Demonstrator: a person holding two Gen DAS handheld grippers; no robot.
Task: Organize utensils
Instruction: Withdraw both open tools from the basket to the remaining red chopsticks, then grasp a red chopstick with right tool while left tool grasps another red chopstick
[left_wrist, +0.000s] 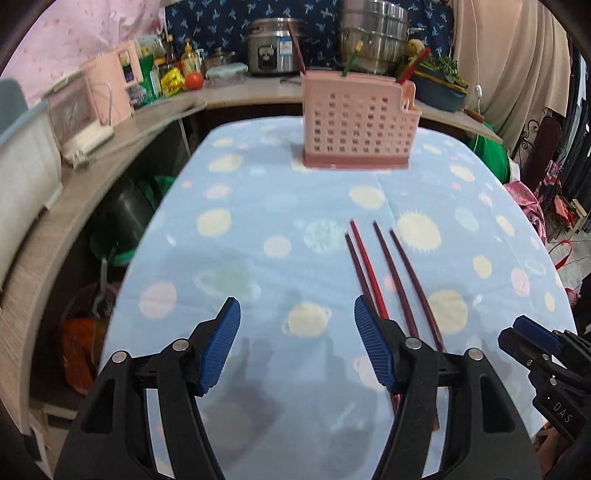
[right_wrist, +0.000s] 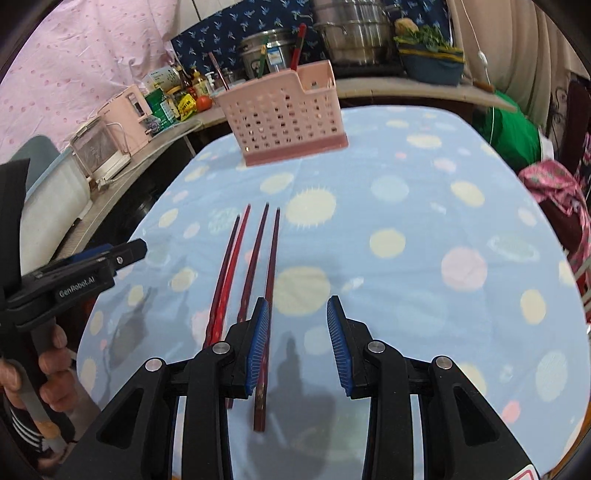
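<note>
on the tablecloth (right_wrist: 424, 229), chopsticks (right_wrist: 255, 258) lie left of the open right gripper (right_wrist: 297, 325).

— What is carrying everything?
— A table (left_wrist: 229, 258) is wearing a blue cloth (right_wrist: 424, 295) with pale dots and planets.
— What is lying on it?
— Four dark red chopsticks (right_wrist: 258, 254) are lying side by side near the front, and a pink basket (left_wrist: 356, 123) is standing upright at the far end, well apart from them.
</note>
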